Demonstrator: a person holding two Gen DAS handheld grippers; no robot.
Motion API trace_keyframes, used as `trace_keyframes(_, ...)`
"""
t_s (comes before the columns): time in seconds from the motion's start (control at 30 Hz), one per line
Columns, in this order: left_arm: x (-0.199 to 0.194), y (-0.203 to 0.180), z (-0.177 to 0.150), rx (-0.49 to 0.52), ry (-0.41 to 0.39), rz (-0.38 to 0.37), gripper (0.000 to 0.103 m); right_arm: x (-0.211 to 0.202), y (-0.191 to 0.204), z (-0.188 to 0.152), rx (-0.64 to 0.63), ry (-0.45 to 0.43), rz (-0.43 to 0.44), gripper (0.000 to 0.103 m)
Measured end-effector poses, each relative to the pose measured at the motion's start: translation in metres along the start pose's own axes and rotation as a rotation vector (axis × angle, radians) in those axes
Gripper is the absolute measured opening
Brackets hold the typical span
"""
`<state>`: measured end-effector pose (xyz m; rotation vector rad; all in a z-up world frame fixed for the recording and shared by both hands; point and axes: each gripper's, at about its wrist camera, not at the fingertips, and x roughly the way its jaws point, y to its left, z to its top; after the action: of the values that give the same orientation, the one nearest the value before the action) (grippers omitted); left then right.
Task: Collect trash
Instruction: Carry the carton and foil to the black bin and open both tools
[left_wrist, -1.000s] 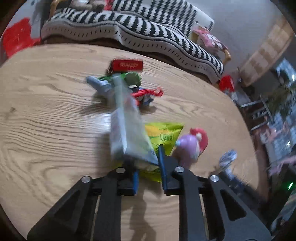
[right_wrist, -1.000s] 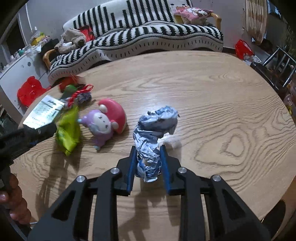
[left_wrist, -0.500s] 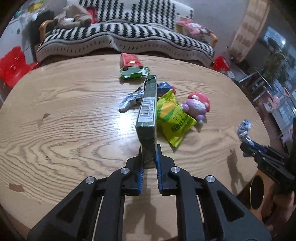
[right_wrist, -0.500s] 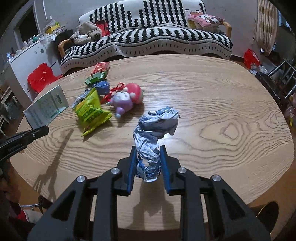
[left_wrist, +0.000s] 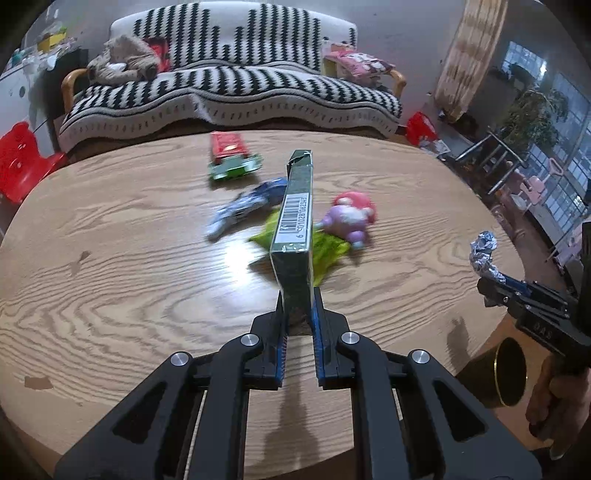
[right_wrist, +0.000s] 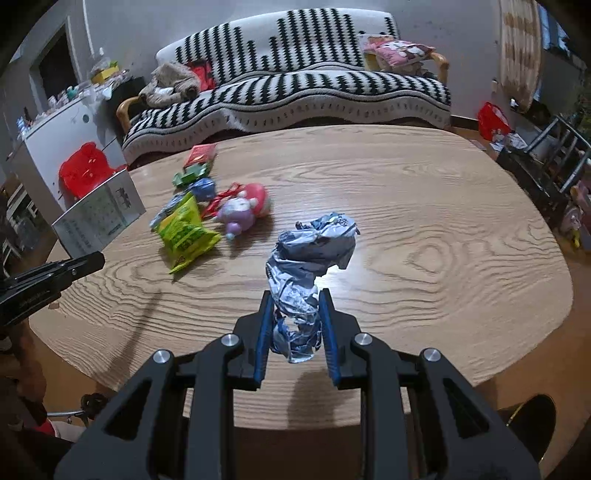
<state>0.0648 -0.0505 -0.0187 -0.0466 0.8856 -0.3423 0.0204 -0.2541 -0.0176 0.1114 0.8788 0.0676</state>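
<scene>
My left gripper (left_wrist: 298, 295) is shut on a flat green carton (left_wrist: 295, 221) with a barcode, held on edge above the wooden table (left_wrist: 110, 258). The carton also shows at the left of the right wrist view (right_wrist: 98, 218). My right gripper (right_wrist: 295, 302) is shut on a crumpled foil wrapper (right_wrist: 306, 258), held above the table's near edge; it also shows in the left wrist view (left_wrist: 484, 254). A green snack bag (right_wrist: 184, 232), a blue wrapper (left_wrist: 247, 206), a red packet (left_wrist: 227, 144) and a green packet (left_wrist: 236, 168) lie on the table.
A pink and purple toy (right_wrist: 243, 210) lies beside the green bag. A dark round bin with a gold rim (left_wrist: 511, 373) stands below the table's right edge. A striped sofa (right_wrist: 295, 92) is behind the table, red stools (right_wrist: 85, 170) to the left.
Both grippers have pulled back and up from the table, each still gripping its item. The pile of trash and the toy now look farther away.
</scene>
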Motion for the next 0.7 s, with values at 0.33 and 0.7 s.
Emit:
trace_keyframes(0.33, 0.022, -0.126, 0.0, 0.149, 0.001, -0.154, 0.011, -0.054, -0.104, -0.025, 0.131, -0.05, -0.108, 0.025)
trace_keyframes(0.7, 0.053, -0.313, -0.055, 0.372, 0.076, -0.393, 0.011, -0.134, -0.263, -0.116, 0.356, -0.058, -0.289, 0.025)
